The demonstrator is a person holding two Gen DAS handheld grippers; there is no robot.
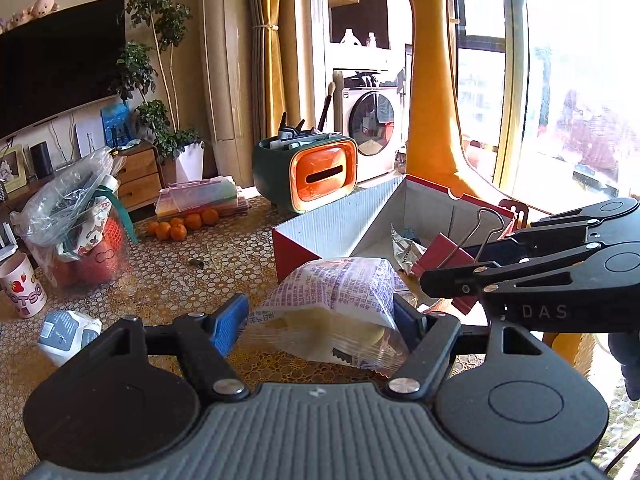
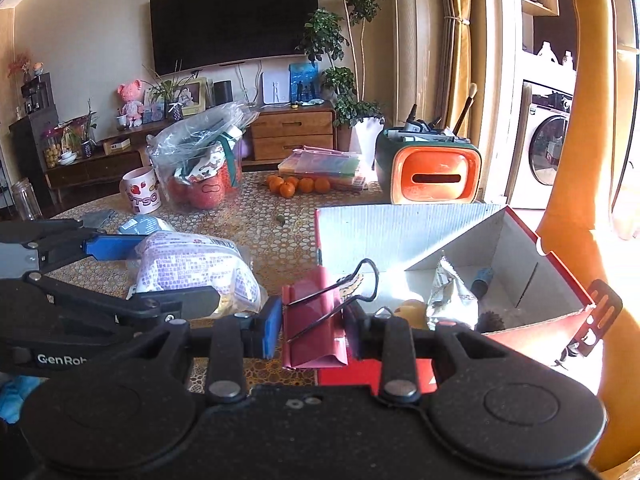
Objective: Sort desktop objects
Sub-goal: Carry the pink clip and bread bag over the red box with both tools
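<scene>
A: Right gripper (image 2: 310,330), low centre of its own view: clamped narrow on a red binder clip (image 2: 314,320), blue pads (image 2: 272,330) pressing both sides, black wire handles sticking up.

B: Same clip (image 1: 444,260) seen at right of the left view, pinched at the tip of the right gripper (image 1: 440,280), hanging near the open red box (image 1: 296,248).

A: Left gripper (image 1: 320,320), bottom centre of its view: jaws fairly wide, closed round a plastic-wrapped bread packet (image 1: 332,304) with purple print. Blue pad (image 1: 230,324) against the left edge of the wrap, the other pad mostly hidden behind the packet.

B: From the right view, packet (image 2: 192,268) at middle left, between the left gripper's fingers (image 2: 116,246).

A: Beyond the fingers: red box (image 2: 452,368) with white corrugated inside, lower right, holding a crumpled foil wrapper (image 2: 450,296) and small bits too dim to name.

B: Further back, orange-and-green tissue organiser (image 2: 432,172) stuffed with pens, upper right of centre. Oranges (image 2: 298,185) mid-table, clear bag of snacks (image 2: 200,160) left of them, strawberry mug (image 2: 142,194) beside it.

A: White pouch (image 1: 66,334) lying at lower left of the left view, on the patterned tablecloth (image 1: 200,276).
</scene>
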